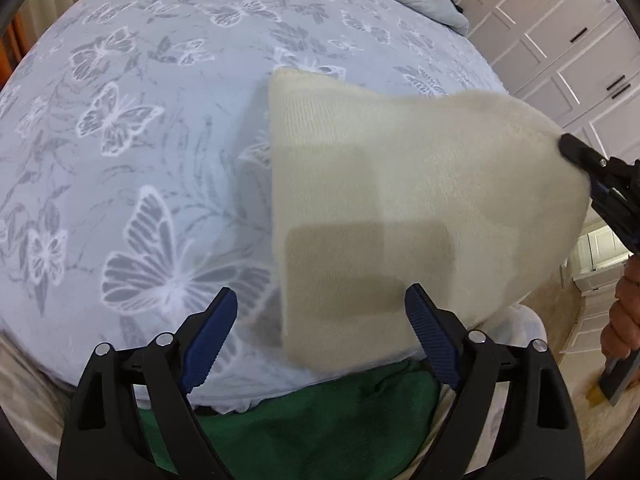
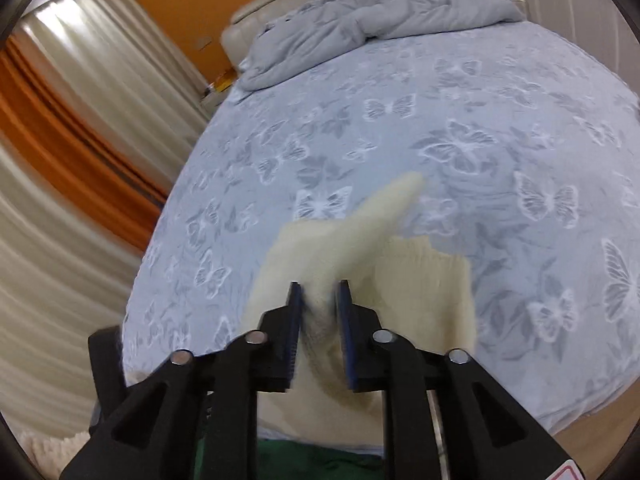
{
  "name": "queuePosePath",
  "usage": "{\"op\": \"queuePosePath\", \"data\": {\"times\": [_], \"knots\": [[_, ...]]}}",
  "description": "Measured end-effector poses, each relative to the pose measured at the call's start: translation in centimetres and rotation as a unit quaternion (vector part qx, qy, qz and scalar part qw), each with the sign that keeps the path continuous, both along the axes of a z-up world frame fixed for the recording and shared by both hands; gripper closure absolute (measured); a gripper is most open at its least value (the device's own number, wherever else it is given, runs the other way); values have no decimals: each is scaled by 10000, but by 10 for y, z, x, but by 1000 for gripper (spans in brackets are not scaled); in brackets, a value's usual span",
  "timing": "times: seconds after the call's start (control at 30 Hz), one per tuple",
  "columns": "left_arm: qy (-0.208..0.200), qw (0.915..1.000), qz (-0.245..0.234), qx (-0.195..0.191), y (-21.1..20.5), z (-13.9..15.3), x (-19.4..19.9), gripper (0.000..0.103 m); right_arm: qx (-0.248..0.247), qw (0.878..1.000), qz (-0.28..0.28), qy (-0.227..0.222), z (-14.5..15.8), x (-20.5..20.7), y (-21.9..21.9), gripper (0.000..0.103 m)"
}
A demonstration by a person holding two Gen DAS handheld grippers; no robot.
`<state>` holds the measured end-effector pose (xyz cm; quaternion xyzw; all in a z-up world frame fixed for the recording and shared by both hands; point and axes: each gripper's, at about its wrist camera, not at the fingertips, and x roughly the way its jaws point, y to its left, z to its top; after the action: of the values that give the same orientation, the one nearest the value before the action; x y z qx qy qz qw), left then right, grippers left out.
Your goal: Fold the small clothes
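So the cream knit piece (image 1: 400, 200) is up off the bed (image 1: 160, 80) right now, hanging over the near edge of that butterfly-print bedspread, with its far corner sticking out toward the middle of the bed. The right tongs (image 2: 318, 300) have it: both blue pads are pinched in on a bunched fold of the knit, jaws only partly closed because the fabric is thick between them. From the left wrist view you can see the black tip of those right tongs (image 1: 576, 152) biting the knit's right-hand corner, and a hand (image 1: 624, 312) below it near the frame edge.

The left tongs (image 1: 320, 312) are spread wide with nothing in them. The knit hangs just past the right pad, and I can't tell if it brushes it, but it isn't being squeezed.

There's something green (image 1: 320, 420) right under the tongs at the near edge of the bed. A rumpled grey duvet (image 2: 360, 20) is piled at the far end of the bed by the headboard. White cupboards (image 1: 560, 40) stand off the bed's right side, curtains (image 2: 80, 120) off its left.
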<state>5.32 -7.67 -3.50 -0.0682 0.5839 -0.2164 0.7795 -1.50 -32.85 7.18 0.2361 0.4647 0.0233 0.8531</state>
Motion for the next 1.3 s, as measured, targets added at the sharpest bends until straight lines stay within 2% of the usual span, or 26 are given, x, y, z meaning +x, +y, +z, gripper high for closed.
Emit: {"op": "queuePosePath", "data": {"times": [0.07, 0.1, 0.17, 0.23, 0.27, 0.33, 0.37, 0.4, 0.43, 0.5, 0.57, 0.63, 0.7, 0.73, 0.8, 0.87, 0.93, 0.97, 1.03, 1.07, 1.13, 1.17, 1.2, 1.23, 1.27, 1.3], "knots": [[91, 9999, 57, -71, 4, -2, 0, 19, -329, 9969, -287, 652, -32, -8, -13, 53], [115, 9999, 70, -73, 5, -3, 0, 19, -271, 9941, -388, 974, -52, -15, -20, 53], [117, 9999, 53, -40, 6, -4, -2, 19, 209, 9897, -476, 1334, -79, -25, -27, 51], [161, 9999, 34, -13, 5, -7, -3, 19, 604, 9856, -598, 1465, -96, -35, -29, 36], [203, 9998, 25, -3, 4, -9, -4, 19, 515, 9845, -617, 1560, -103, -35, -27, 30], [233, 9997, -1, 24, 0, -9, -6, 19, 62, 9824, -561, 1780, -113, -36, -19, 27], [227, 9997, -41, 51, -2, -9, -7, 18, -56, 9805, -532, 1892, -119, -36, -14, 31], [222, 9997, -76, 77, -3, -9, -7, 18, -11, 9792, -550, 1953, -124, -36, -12, 68], [216, 9997, -111, 103, -3, -9, -8, 18, 227, 9795, -514, 1932, -125, -36, -11, 77], [208, 9997, -86, 130, -1, -9, -8, 18, 338, 9849, -509, 1620, -101, -37, -10, 93], [229, 9997, -4, 34, 3, -8, -8, 18, 717, 9936, -327, 811, -52, -44, -10, 94], [255, 9997, 42, -33, 5, -7, -7, 18, 720, 9963, -219, 413, -22, -52, -13, 95], [249, 9997, 4, 14, 3, -9, -7, 18, 377, 9951, -189, 895, -39, -55, -19, 94], [243, 9997, 2, 96, 2, -11, -6, 18, 11, 9867, -127, 1618, -75, -53, -22, 94], [292, 9992, -38, 268, -1, -19, -5, 18, -133, 9701, -35, 2423, -127, -54, -25, 91], [372, 9980, -78, 499, -3, -27, -4, 18, 75, 9735, -299, 2267, -123, -62, -29, 83], [352, 9980, 12, 531, 3, -29, -2, 18, 61, 9812, -513, 1857, -95, -66, -29, 81], [370, 9981, 29, 485, 5, -29, -2, 17, -131, 9841, -623, 1658, -77, -69, -28, 81], [415, 9981, 34, 453, 6, -30, 1, 17, -426, 9893, -635, 1245, -50, -64, -22, 81], [409, 9981, 19, 466, 5, -31, 2, 15, -395, 9914, -518, 1138, -46, -59, -18, 87], [362, 9980, 9, 511, 2, -31, 2, 14, -219, 9941, -251, 1031, -51, -48, -10, 89], [364, 9982, -6, 477, 0, -30, 2, 14, -171, 9925, -183, 1200, -66, -35, -11, 89], [372, 9984, -25, 420, -1, -29, 1, 14, -287, 9864, -62, 1616, -95, -23, -9, 96], [395, 9985, -56, 368, -3, -29, 2, 14, -399, 9810, 47, 1896, -116, -17, -5, 97], [419, 9986, -85, 314, -5, -26, 2, 14, -431, 9807, 31, 1904, -125, -16, -6, 97], [433, 9988, -128, 195, -7, -22, 3, 13, -362, 9832, -49, 1787, -117, -18, -8, 91]]}}
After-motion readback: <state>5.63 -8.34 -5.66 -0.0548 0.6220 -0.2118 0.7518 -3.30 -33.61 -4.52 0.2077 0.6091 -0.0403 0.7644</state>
